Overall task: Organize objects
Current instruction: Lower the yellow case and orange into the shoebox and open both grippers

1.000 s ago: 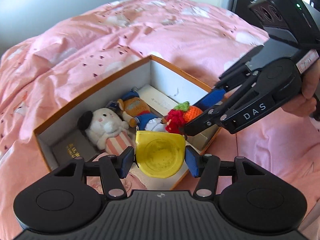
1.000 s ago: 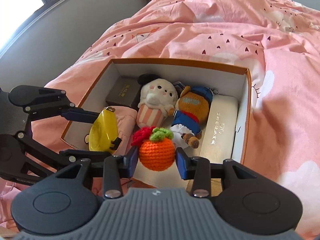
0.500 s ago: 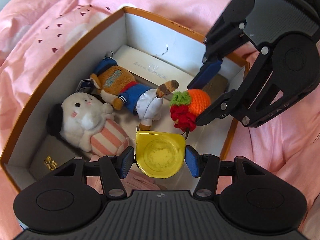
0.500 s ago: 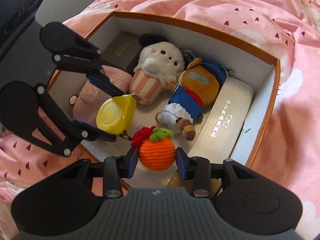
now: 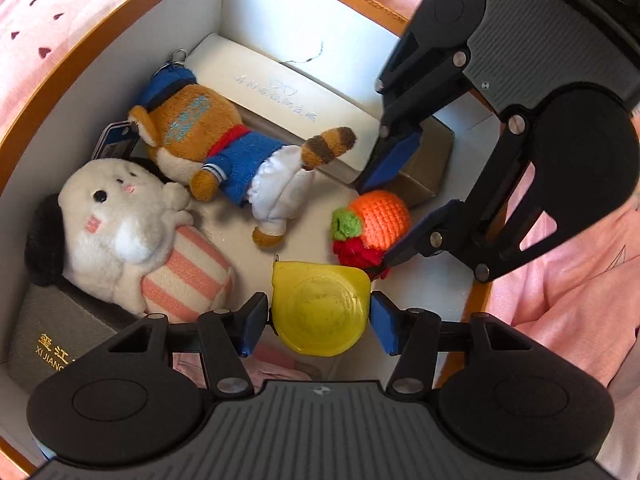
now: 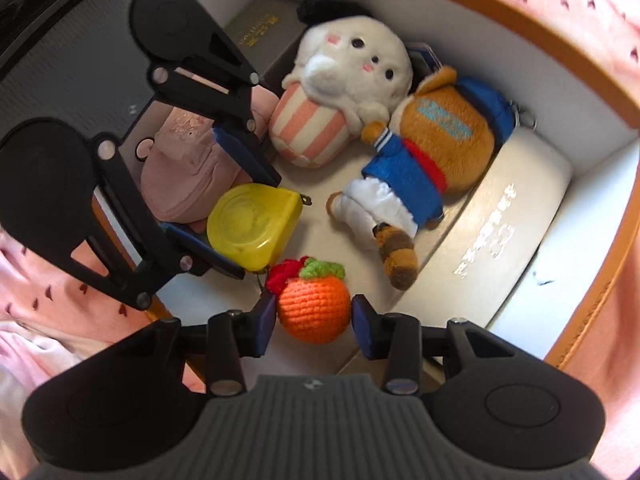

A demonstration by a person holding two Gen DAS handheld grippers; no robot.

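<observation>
Both grippers point down into an orange-rimmed white box. My left gripper is shut on a yellow tape measure, held low over the box's near side. My right gripper is shut on a crocheted orange fruit with green and red leaves, close beside the tape measure. On the box floor lie a white plush with a striped body and a brown plush in blue clothes.
A long white case lies along one wall. A grey lettered box fills a corner, a pink pouch lies under the left gripper, and a brown box sits behind the right one. Pink bedding surrounds the box.
Both grippers have tipped downward and sunk into the box with their objects still held. The box now fills both views, and the two grippers have come closer together.
</observation>
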